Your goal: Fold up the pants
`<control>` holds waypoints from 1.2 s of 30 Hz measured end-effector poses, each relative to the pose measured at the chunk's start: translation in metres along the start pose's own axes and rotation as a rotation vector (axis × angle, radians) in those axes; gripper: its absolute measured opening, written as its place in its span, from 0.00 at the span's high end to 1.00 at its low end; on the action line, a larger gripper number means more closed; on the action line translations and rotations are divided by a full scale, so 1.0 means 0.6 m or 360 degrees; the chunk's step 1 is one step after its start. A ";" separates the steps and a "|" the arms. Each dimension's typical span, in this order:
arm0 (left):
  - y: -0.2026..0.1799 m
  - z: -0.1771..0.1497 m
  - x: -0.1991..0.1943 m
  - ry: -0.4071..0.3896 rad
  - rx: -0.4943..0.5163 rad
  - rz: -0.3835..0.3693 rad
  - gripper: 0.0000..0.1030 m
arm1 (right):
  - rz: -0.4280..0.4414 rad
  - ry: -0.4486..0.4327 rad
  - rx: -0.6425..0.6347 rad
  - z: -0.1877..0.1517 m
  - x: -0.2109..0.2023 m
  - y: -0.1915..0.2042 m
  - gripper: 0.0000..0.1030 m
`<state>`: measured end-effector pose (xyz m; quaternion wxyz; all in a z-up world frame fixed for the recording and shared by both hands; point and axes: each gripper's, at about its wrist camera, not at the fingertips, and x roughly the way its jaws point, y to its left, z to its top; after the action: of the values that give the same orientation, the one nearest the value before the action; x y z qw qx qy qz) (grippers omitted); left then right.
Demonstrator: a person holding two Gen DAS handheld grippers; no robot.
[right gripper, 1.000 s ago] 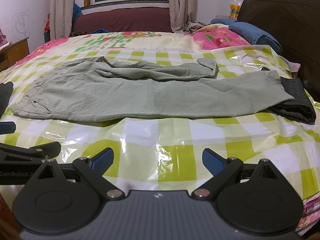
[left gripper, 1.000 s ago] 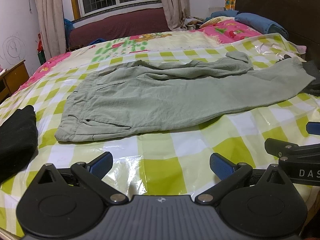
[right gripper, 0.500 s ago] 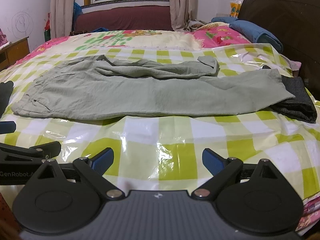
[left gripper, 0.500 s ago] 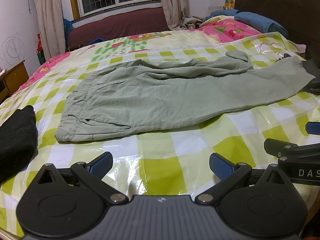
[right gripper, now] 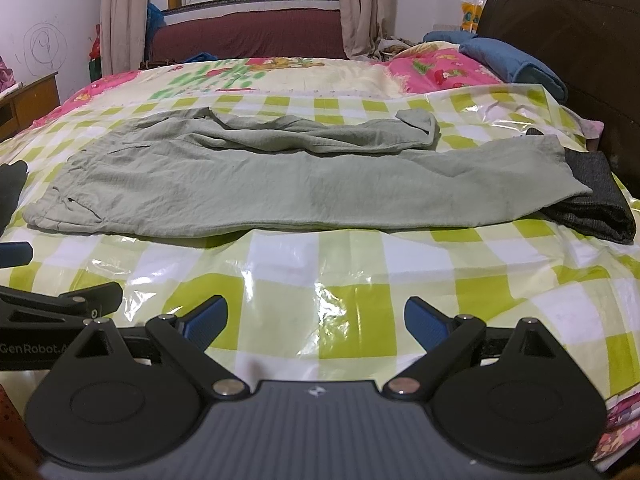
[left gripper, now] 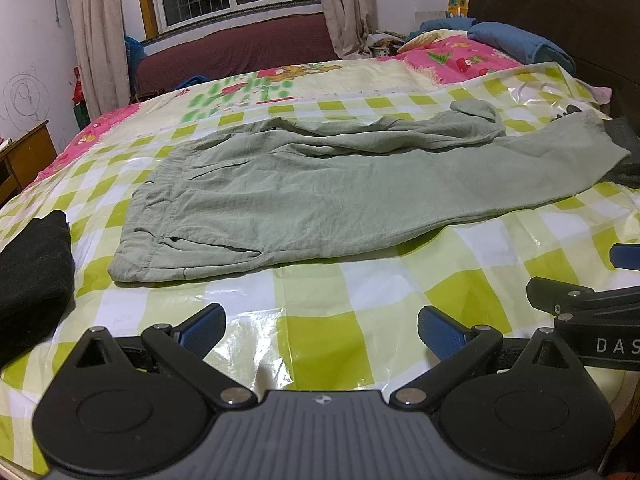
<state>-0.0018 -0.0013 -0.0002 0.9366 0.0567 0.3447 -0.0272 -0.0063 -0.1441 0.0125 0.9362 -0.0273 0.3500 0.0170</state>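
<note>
Pale green pants [left gripper: 320, 196] lie flat on the bed's checked plastic sheet [left gripper: 320, 320], waistband to the left, legs to the right; the far leg is bunched and its cuff folded over. They also show in the right wrist view [right gripper: 280, 188]. My left gripper [left gripper: 320, 330] is open and empty, near the front edge, short of the waistband end. My right gripper [right gripper: 316, 320] is open and empty, short of the near leg. Each gripper's side shows at the edge of the other's view.
A black folded garment [left gripper: 32, 272] lies left of the waistband. A dark grey folded garment [right gripper: 592, 200] lies under the near leg's cuff. A dark headboard [right gripper: 568, 48] and blue pillow [right gripper: 516, 60] are at right; a nightstand [right gripper: 28, 100] at left.
Both views have shifted very slightly; the pants and both open grippers stay as they were.
</note>
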 end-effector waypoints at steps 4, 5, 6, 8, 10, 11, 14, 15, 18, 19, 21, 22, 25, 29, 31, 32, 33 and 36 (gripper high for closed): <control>0.000 0.000 0.000 0.0000 -0.0001 0.0000 0.00 | 0.0002 0.0004 0.0002 0.001 0.000 -0.001 0.08; -0.001 0.000 0.000 0.0000 -0.0001 0.0001 0.00 | 0.0002 0.0004 0.0001 0.001 0.000 -0.001 0.08; 0.000 0.000 0.000 0.0001 0.0000 0.0001 0.00 | 0.0002 0.0005 0.0001 0.001 0.000 -0.001 0.08; 0.000 0.000 0.000 0.0001 0.0000 0.0001 0.00 | 0.0001 0.0007 0.0001 0.002 0.000 -0.001 0.08; -0.001 0.000 0.000 0.0001 0.0000 0.0001 0.00 | 0.0001 0.0009 0.0002 0.002 0.000 -0.001 0.08; -0.001 0.000 0.000 0.0001 0.0000 0.0001 0.00 | 0.0001 0.0009 0.0002 0.002 0.000 -0.001 0.08; -0.001 0.000 0.000 0.0002 0.0000 0.0001 0.00 | 0.0001 0.0010 0.0002 0.001 0.001 -0.001 0.08; -0.001 -0.002 0.001 0.0003 0.0001 0.0000 0.00 | 0.0001 0.0010 0.0002 0.001 0.001 -0.001 0.08; -0.002 -0.006 0.004 0.0008 0.0003 -0.0002 0.00 | 0.0002 0.0014 0.0002 0.000 0.002 -0.001 0.08; -0.002 -0.007 0.004 0.0009 0.0004 -0.0003 0.00 | 0.0002 0.0015 0.0002 0.000 0.002 -0.001 0.08; -0.001 -0.008 0.005 0.0012 0.0005 -0.0005 0.00 | 0.0002 0.0018 0.0001 0.000 0.003 -0.002 0.08; -0.001 -0.008 0.006 0.0014 0.0006 -0.0005 0.00 | 0.0002 0.0021 0.0001 0.000 0.003 -0.001 0.08; 0.000 -0.006 0.007 0.0022 0.0009 -0.0005 0.00 | 0.0005 0.0029 -0.0005 0.001 0.005 0.000 0.09; 0.000 -0.004 0.008 0.0032 0.0012 -0.0006 0.00 | 0.0014 0.0036 -0.0022 0.003 0.007 0.004 0.12; 0.002 -0.004 0.008 0.0031 0.0010 -0.0005 0.00 | 0.0022 0.0039 -0.0024 0.004 0.009 0.005 0.12; 0.003 -0.003 0.009 0.0031 0.0006 -0.0003 0.00 | 0.0026 0.0038 -0.0026 0.005 0.010 0.005 0.12; 0.004 -0.002 0.010 0.0031 0.0000 -0.0003 0.00 | 0.0032 0.0036 -0.0028 0.007 0.010 0.006 0.12; 0.013 0.001 0.013 0.0040 -0.0036 0.0004 0.00 | 0.0050 0.0017 -0.0055 0.013 0.013 0.013 0.12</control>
<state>0.0054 0.0061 -0.0040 0.9329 0.0468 0.3565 -0.0214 0.0046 -0.1358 0.0130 0.9334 -0.0380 0.3550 0.0374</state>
